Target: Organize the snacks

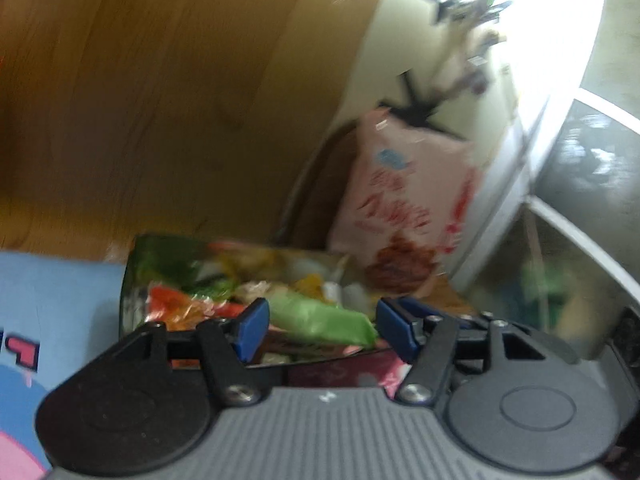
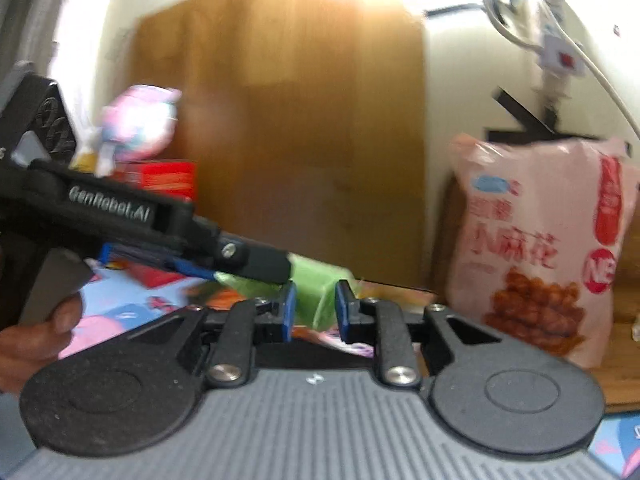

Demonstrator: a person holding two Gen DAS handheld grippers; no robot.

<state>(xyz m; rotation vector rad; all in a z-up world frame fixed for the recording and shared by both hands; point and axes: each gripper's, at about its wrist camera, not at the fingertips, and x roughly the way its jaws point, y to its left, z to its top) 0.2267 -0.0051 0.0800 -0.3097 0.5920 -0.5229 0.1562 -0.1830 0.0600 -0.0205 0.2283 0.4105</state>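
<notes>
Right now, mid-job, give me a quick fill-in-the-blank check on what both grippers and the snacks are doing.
1. The right gripper has closed on the soft ____ snack packet.
2. The left gripper pads stand ____, apart from that packet.
3. The tall pink snack bag stands ____ against the wall.

Missing words: green; open; upright

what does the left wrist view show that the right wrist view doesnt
Only the left wrist view shows the clear bag of mixed snacks lying beyond the open left gripper, and the window on the right.

Only the right wrist view shows the left gripper from the side, the hand holding it, a red box, a pink-and-white package above it, and the right gripper around the green packet's end; whether it is clamped is unclear.

Both show the green packet, the pink snack bag and the wooden panel.
</notes>
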